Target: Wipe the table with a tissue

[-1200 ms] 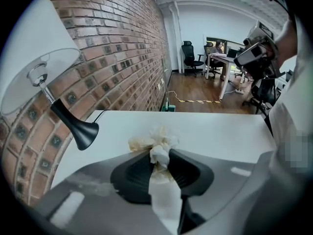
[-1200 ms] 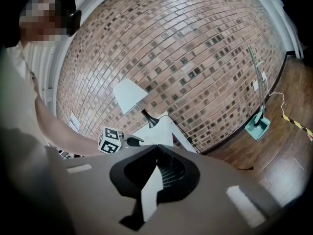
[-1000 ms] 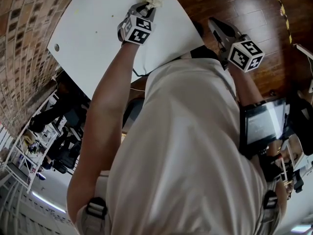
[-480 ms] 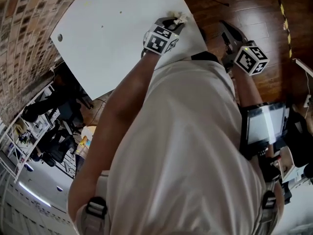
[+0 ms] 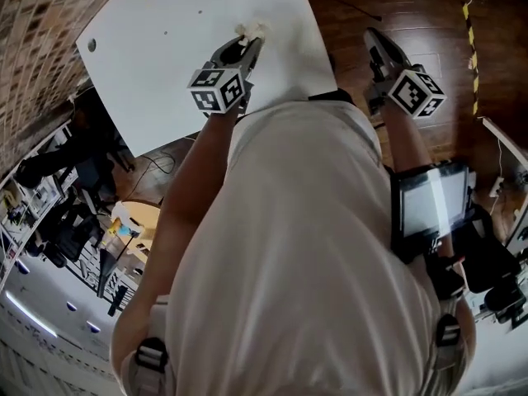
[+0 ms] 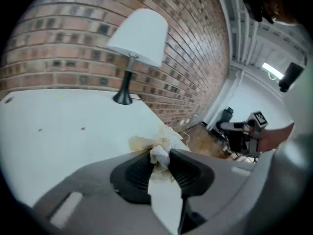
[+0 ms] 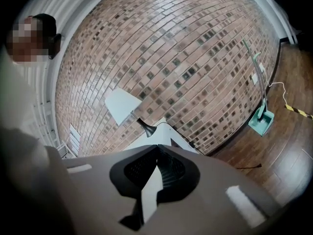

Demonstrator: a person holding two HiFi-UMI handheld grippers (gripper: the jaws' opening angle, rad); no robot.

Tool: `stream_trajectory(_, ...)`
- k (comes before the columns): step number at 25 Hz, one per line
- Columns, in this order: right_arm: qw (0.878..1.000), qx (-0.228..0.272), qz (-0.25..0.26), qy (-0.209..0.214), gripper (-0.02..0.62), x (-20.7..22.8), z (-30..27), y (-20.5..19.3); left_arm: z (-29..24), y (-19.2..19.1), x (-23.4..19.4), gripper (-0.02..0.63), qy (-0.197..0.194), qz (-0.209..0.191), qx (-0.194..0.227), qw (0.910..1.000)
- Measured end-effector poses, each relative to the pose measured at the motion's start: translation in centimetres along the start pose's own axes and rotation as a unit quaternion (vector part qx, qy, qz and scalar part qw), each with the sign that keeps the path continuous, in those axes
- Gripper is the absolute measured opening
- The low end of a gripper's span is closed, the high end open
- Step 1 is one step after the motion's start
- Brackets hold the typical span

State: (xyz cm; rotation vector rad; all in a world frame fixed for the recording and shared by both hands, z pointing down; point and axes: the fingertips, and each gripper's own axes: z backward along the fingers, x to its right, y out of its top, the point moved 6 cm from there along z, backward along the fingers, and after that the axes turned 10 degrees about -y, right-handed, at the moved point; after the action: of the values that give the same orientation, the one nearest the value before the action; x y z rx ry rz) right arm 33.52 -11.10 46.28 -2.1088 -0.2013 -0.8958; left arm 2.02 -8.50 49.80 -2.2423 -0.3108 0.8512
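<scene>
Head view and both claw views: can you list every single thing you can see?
table: one, white, beside the brick wall
lamp: one, white shade, black base, on the table
tissue: one, stained cream, in the left claw
brick wall: one, reddish brown, behind the table
floor: dark wood, right of the table
dustpan: one, teal, against the wall
tablet: one, dark, at the person's hip
left claw: one, grey, over the table, jaws just eased wider, pinching the tissue
right claw: one, grey, over the floor, shut, empty
</scene>
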Motion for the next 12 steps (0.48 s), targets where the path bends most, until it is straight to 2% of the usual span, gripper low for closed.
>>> stream_trajectory(2, 1.000, -0.015, 0.002, 0.011, 0.008, -0.3, -0.7, -0.6, 2.6, -0.5, -2.0, 0.110, 0.049, 0.036, 0.027, 0.9978)
stream_trajectory(5, 0.999, -0.039, 0.012, 0.028, 0.008, -0.6, -1.9, -1.2, 5.2, -1.3, -3.3, 0.112, 0.091, 0.067, 0.053, 0.9922)
stream_trajectory(9, 0.996, -0.072, 0.025, 0.048, 0.008, -1.1, -2.8, -2.1, 6.1, -2.9, -1.8, 0.114, 0.103, 0.069, 0.064, 0.9902)
stream_trajectory(12, 0.993, -0.090, 0.041, 0.067, 0.008, -2.0, -3.2, -2.4, 6.3, -3.8, -0.1, 0.114, 0.114, 0.057, 0.056, 0.9902)
